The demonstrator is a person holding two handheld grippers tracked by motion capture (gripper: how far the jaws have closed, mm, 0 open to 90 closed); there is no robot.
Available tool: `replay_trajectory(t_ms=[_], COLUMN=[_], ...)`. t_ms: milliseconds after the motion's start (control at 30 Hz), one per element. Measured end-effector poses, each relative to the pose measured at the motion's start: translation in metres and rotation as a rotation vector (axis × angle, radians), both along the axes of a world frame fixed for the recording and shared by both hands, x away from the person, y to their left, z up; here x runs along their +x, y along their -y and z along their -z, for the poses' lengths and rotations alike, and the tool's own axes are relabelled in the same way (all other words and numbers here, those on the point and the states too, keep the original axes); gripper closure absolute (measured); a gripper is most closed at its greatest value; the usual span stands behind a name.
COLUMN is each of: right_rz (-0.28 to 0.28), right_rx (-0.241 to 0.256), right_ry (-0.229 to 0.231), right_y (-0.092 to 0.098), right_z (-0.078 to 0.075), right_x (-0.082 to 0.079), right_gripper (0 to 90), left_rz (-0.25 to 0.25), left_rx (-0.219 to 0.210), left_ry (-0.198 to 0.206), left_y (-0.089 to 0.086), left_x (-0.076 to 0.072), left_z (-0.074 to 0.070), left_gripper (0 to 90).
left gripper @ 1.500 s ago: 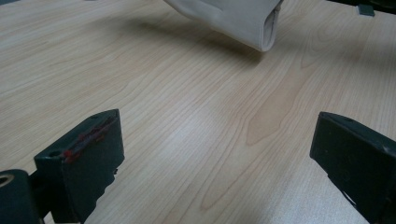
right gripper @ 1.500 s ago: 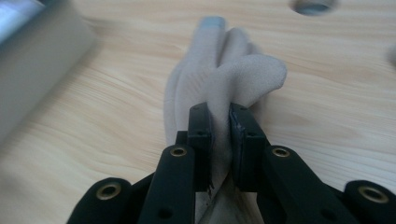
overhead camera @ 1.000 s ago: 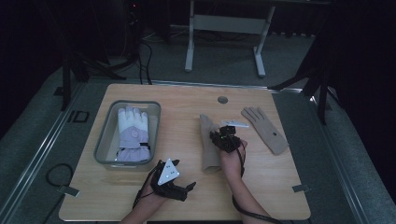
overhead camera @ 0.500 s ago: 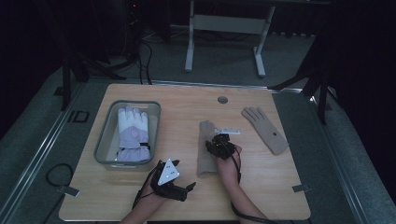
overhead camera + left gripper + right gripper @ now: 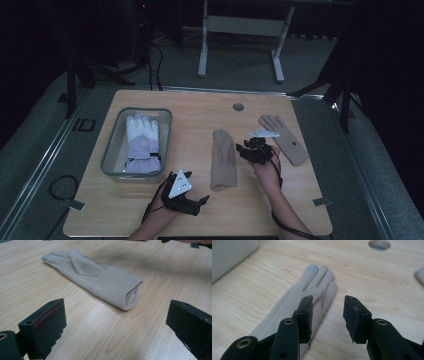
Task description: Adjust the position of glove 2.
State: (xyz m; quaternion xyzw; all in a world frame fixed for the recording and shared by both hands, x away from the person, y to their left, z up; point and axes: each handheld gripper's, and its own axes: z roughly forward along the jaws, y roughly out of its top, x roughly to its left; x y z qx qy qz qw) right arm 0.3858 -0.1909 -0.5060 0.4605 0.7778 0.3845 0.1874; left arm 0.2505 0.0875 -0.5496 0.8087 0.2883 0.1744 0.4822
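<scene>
Beige glove (image 5: 223, 159) lies flat mid-worktop (image 5: 200, 107), fingers pointing away from me, cuff toward me; one fingertip carries a grey-blue patch. No legible writing or brand on it. My right gripper (image 5: 256, 150) hovers just beside its right edge, jaws spread, nothing between them. My left gripper (image 5: 187, 197) sits near the worktop's front edge, jaws wide apart, pointed at the cuff opening. Second beige glove (image 5: 285, 141) lies right of my right gripper. A grey bin (image 5: 111, 150) at left holds a white-and-lilac glove (image 5: 142, 142).
</scene>
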Motion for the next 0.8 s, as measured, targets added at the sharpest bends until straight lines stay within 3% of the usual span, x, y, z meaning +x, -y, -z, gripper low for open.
replay_trajectory(t_ms=[100, 133, 233, 267, 333, 400, 433, 600, 667, 800], right_rz=[-0.021, -0.048, -0.040, -0.039, -0.024, 0.024, 0.024, 0.101, 0.126, 0.132], right_rx=[-0.012, -0.009, -0.014, 0.012, 0.018, 0.026, 0.026, 0.041, 0.022, -0.030], right_ry=[0.017, 0.055, 0.087, 0.116, 0.126, 0.132, 0.132, 0.117, 0.098, 0.073], right_y=[0.011, 0.025, 0.039, 0.054, 0.062, 0.085, 0.085, 0.123, 0.140, 0.149], right_z=[-0.003, -0.005, -0.007, -0.010, -0.012, -0.016, -0.016, -0.012, -0.003, 0.009], right_x=[0.000, 0.000, 0.001, 0.004, 0.005, 0.013, 0.013, 0.027, 0.038, 0.049], right_gripper=[58.9, 58.9, 60.2, 60.3, 60.2, 60.1, 60.1, 59.1, 57.6, 56.5], left_rz=[0.000, 0.000, 0.004, 0.004, 0.007, 0.008, 0.011, 0.008, 0.010, 0.009], left_rx=[-0.002, -0.004, -0.006, -0.003, -0.006, -0.001, -0.001, 0.005, 0.002, -0.001], left_ry=[-0.001, -0.004, -0.006, -0.007, -0.008, -0.004, -0.001, -0.007, -0.009, -0.014], left_y=[-0.001, -0.001, 0.000, 0.000, 0.001, 0.001, 0.001, 0.002, 0.002, 0.002], left_x=[0.000, 0.000, 0.001, 0.001, 0.000, 0.000, 0.000, 0.000, 0.001, 0.002], left_z=[-0.001, -0.001, 0.000, 0.001, 0.001, 0.001, 0.000, 0.001, 0.002, 0.002], left_gripper=[3.0, 3.0, 3.0, 3.0, 3.0, 3.0, 3.0, 3.0, 3.0, 3.0])
